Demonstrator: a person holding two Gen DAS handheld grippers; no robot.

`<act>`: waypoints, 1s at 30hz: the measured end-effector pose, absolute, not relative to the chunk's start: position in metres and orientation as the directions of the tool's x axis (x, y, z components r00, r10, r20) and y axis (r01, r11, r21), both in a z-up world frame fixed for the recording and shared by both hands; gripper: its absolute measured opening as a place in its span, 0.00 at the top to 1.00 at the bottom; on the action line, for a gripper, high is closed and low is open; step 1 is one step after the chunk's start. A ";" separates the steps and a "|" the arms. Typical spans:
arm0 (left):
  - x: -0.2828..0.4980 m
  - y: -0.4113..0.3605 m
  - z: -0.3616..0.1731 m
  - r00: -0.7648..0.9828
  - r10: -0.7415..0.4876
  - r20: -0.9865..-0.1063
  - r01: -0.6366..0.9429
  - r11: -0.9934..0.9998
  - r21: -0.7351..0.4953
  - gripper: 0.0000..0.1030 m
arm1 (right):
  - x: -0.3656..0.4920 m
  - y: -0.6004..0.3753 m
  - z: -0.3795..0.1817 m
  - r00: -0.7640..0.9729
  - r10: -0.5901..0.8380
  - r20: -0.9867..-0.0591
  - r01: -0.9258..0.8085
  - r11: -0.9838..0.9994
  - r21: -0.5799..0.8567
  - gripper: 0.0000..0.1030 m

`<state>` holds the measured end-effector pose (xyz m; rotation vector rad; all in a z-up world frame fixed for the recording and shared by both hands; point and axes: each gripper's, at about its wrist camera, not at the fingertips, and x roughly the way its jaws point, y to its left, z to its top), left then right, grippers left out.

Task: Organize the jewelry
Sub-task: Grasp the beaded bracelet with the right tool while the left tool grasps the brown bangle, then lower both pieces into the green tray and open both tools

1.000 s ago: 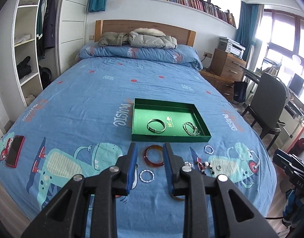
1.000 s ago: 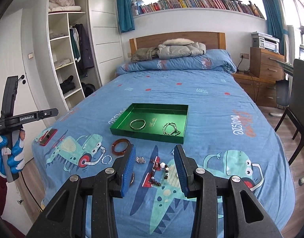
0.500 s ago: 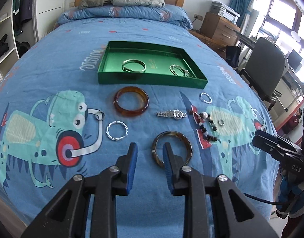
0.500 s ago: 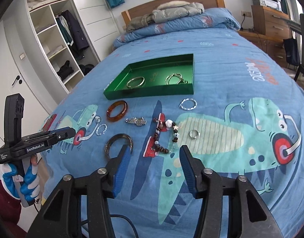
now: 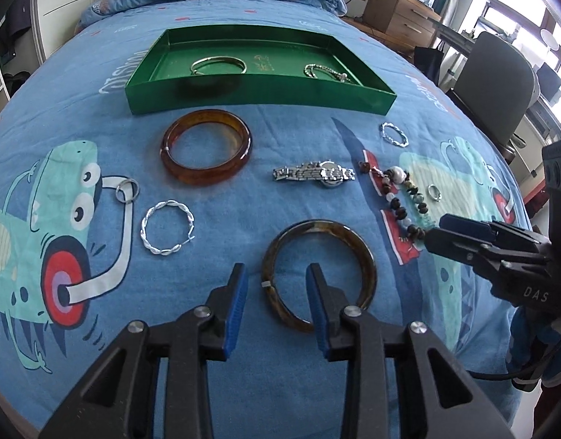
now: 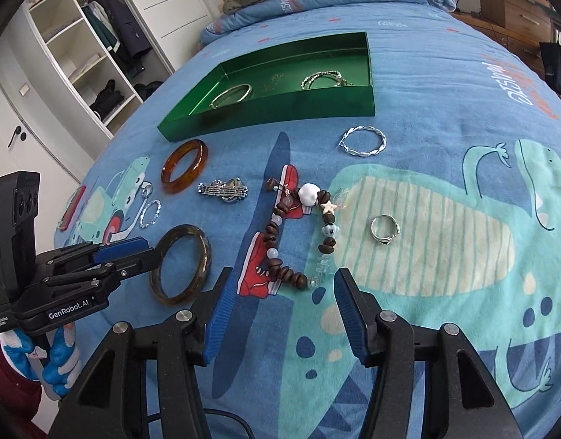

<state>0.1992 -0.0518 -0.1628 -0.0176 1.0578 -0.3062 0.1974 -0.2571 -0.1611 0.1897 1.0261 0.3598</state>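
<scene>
A green tray (image 5: 243, 97) (image 6: 265, 117) on the blue bed holds a gold bangle (image 5: 218, 63) and a chain bracelet (image 5: 326, 72). In front of it lie an amber bangle (image 5: 206, 152), a silver watch (image 5: 315, 174), a beaded bracelet (image 6: 298, 234), twisted silver hoops (image 5: 167, 232) (image 6: 363, 141), a ring (image 6: 384, 229) and a dark bangle (image 5: 318, 274) (image 6: 180, 265). My left gripper (image 5: 276, 285) is open, its jaws straddling the dark bangle's near-left rim. My right gripper (image 6: 280, 289) is open just short of the beaded bracelet.
A small key ring (image 5: 127, 189) lies at the left by the cartoon print. A red phone (image 6: 71, 203) lies near the bed's left edge. A chair (image 5: 496, 84) and wooden drawers (image 5: 401, 18) stand to the right of the bed, a wardrobe (image 6: 97, 55) to the left.
Both grippers have come down and forward toward the bed. The left one has closed in on the dark bangle, the right one on the beaded bracelet. Both stay open.
</scene>
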 end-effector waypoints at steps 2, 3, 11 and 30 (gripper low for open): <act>0.203 -0.053 -0.169 0.444 -0.250 -0.860 0.243 0.958 -0.153 0.70 | 0.205 -0.256 -0.167 0.459 0.371 -0.807 -0.198 0.928 0.314 0.44; 0.204 -0.053 -0.171 0.443 -0.247 -0.862 0.247 0.958 -0.147 0.70 | 0.208 -0.255 -0.169 0.456 0.371 -0.809 -0.197 0.928 0.315 0.43; 0.212 -0.062 -0.176 0.457 -0.210 -0.864 0.284 0.955 -0.082 0.73 | 0.228 -0.238 -0.177 0.451 0.354 -0.819 -0.238 0.932 0.272 0.49; 0.201 -0.059 -0.143 0.545 -0.163 -0.822 0.239 0.970 -0.033 0.93 | 0.200 -0.253 -0.151 0.538 0.385 -0.750 -0.221 0.923 0.315 0.86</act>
